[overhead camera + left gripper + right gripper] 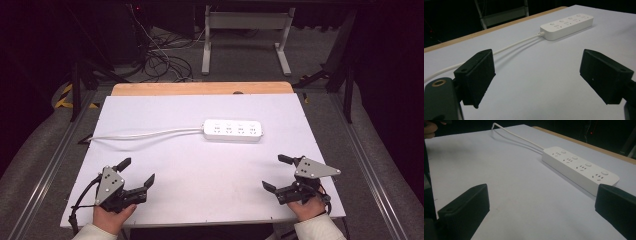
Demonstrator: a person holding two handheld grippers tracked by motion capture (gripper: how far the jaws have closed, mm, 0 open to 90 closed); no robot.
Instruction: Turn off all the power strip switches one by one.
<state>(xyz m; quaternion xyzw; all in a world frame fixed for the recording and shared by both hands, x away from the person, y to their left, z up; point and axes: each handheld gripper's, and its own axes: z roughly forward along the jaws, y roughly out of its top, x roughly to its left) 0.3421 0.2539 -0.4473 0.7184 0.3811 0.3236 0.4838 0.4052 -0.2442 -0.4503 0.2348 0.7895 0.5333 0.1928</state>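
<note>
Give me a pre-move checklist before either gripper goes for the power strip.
1. Left gripper open, nothing between the jaws: ok.
2. Right gripper open, nothing between the jaws: ok.
3. Power strip lying flat on the white table, sockets up, untouched: ok.
4. Path from both grippers to the strip free of other things: ok.
5. Power cord lies loose across the table to its left edge, away from both grippers: ok.
6. Far end of the cord plugged in or free: cannot tell.
</note>
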